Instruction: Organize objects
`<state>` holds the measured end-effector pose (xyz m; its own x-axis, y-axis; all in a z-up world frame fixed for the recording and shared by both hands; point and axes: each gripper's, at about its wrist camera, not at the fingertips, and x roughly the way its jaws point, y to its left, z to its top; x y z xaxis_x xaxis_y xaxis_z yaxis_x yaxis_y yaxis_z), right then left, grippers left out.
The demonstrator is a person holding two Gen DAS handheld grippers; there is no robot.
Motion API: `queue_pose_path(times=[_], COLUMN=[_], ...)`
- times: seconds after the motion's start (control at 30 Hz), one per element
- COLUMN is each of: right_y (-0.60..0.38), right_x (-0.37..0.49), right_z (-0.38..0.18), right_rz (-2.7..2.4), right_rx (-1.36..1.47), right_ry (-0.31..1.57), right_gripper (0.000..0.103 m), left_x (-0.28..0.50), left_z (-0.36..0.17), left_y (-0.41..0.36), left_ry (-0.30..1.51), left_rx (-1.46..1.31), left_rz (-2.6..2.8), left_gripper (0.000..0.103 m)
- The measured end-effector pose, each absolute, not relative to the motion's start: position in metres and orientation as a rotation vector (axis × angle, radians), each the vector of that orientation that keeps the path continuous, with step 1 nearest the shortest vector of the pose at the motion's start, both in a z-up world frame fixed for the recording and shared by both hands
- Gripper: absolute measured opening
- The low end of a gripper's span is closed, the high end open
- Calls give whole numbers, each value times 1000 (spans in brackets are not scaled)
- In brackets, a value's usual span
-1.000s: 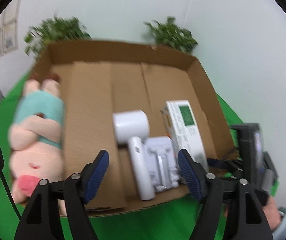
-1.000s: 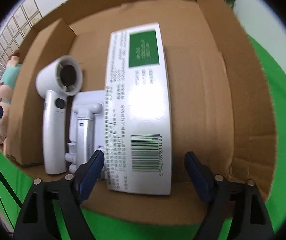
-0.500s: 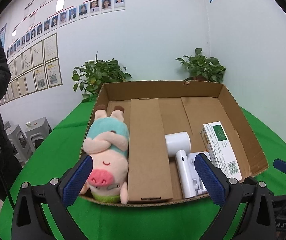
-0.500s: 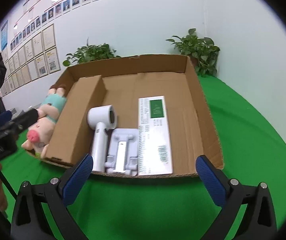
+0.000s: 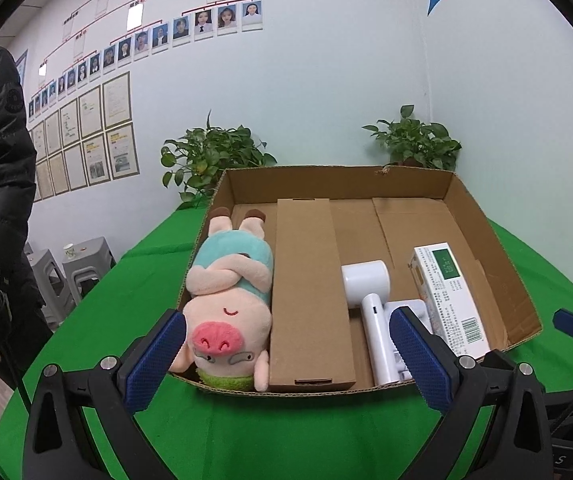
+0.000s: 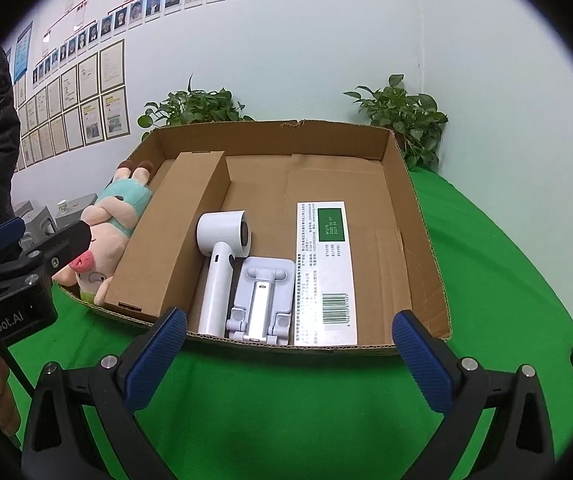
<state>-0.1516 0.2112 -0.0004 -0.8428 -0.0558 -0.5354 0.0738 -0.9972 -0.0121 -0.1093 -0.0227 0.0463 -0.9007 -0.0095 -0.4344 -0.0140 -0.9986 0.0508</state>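
Your grippers now drawn back from the cardboard tray (image 6: 414, 216), left gripper (image 5: 286, 364) and right gripper (image 6: 288, 354) both spread wide, empty, plush pig (image 5: 230, 292), hair dryer (image 6: 222, 264), medicine box (image 6: 324, 272) inside.

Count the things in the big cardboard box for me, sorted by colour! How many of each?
White: 3, the hair dryer, the folding stand and the printed carton.
Brown: 1, the long cardboard box.
Pink and teal: 1, the plush pig.
Total: 5 things inside the big tray box.
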Motion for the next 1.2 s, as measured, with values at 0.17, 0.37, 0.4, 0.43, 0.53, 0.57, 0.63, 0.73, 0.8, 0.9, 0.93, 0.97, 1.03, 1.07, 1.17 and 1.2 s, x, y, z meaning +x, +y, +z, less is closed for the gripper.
queue_pose_path(times=[0.17, 0.37, 0.4, 0.43, 0.53, 0.57, 0.63, 0.73, 0.8, 0.9, 0.93, 0.97, 1.03, 1.07, 1.17, 1.2], right_y=[210, 216, 217, 218, 221, 222, 225, 227, 228, 227, 226, 225, 224, 223, 222, 222], right_x=[-154, -167, -169, -173, -186, -191, -199, -206, -208, -208, -207, -207, -207, -207, -208, -208], right_z=[-9, -21, -23, -26, -36, -40, -48, -59, -65, -71, -72, -71, -72, -72, -73, -73], right_rz=[-2952, -3000, -3006, -3009, -3025, -3026, -3027, -3017, -3012, -3017, -3020, -3018, -3016, -3017, -3013, -3010], right_rx=[833, 736, 723, 712, 725, 741, 786, 847, 879, 901, 900, 898, 914, 918, 934, 937], right_ry=[56, 38, 33, 24, 18, 14, 4, -11, -10, 17, 33, 39, 55, 60, 76, 77], right_gripper=[102, 102, 102, 102, 102, 102, 102, 102, 102, 102, 102, 102, 102, 102, 102, 102], left_x=[-112, -133, -138, -144, -161, -165, -173, -180, -184, -189, -190, -192, -196, -198, -200, -201], left_z=[35, 7, 1, -4, -17, -21, -28, -38, -45, -51, -52, -53, -55, -56, -58, -58], left_y=[-29, -39, -40, -41, -42, -41, -38, -28, -23, -18, -18, -19, -19, -18, -17, -17], left_ry=[27, 7, 10, 12, -1, -6, 23, 105, 151, 203, 198, 192, 194, 202, 197, 189], left_rx=[-652, -667, -666, -676, -715, -728, -738, -716, -707, -716, -716, -720, -727, -729, -726, -726], left_rz=[3061, 3062, 3068, 3071, 3066, 3062, 3065, 3102, 3125, 3138, 3137, 3136, 3137, 3140, 3138, 3137], left_gripper=[103, 103, 103, 103, 103, 103, 103, 103, 103, 103, 103, 103, 103, 103, 103, 103])
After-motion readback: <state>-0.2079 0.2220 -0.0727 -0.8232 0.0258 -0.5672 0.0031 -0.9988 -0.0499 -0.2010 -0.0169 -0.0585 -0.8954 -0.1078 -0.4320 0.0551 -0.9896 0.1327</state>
